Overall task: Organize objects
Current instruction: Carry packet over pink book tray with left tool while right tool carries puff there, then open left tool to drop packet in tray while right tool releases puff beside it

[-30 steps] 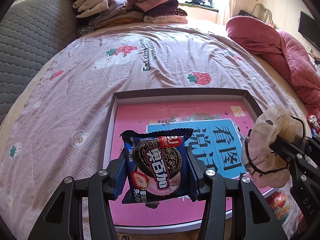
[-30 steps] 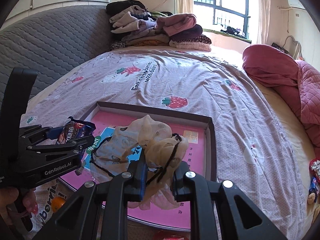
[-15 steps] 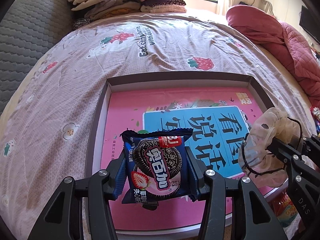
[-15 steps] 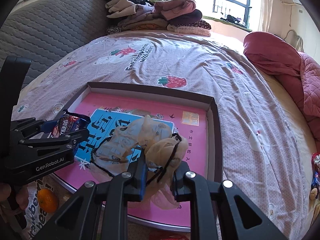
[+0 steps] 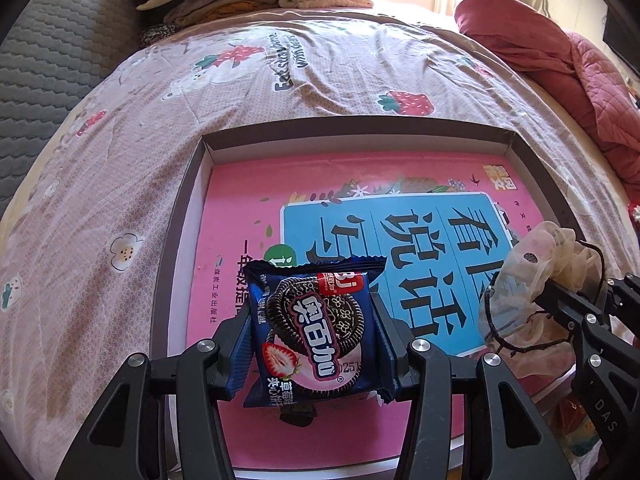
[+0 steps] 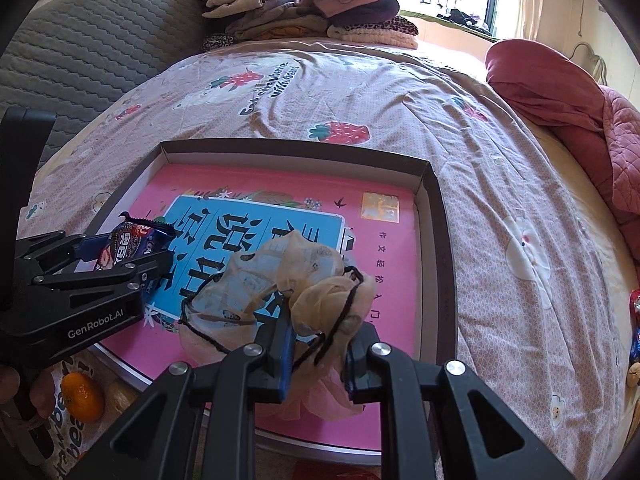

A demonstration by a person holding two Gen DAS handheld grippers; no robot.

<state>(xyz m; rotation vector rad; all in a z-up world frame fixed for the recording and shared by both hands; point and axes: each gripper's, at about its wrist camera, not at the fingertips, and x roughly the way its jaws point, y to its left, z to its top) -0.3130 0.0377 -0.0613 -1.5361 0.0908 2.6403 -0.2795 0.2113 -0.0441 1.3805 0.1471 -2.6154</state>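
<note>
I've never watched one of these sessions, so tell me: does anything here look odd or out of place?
Mildly, yes. An orange lies below the near edge of the tray, beside a printed bag. The right gripper pinches a crumpled sheer scrunchie with a loose black cord dangling. The left gripper's cookie packet looks intact.

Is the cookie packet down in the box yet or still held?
Still held: the left gripper is shut on the cookie packet, above the pink book in the box.

Cookie packet [image 5: 320,332]: glossy plastic film. Scrunchie [image 6: 304,280]: sheer, matt cloth. Tray [image 5: 352,128]: matt cardboard wall, smooth pink printed paper lining. Bedsheet [image 5: 280,72]: matt cloth.
</note>
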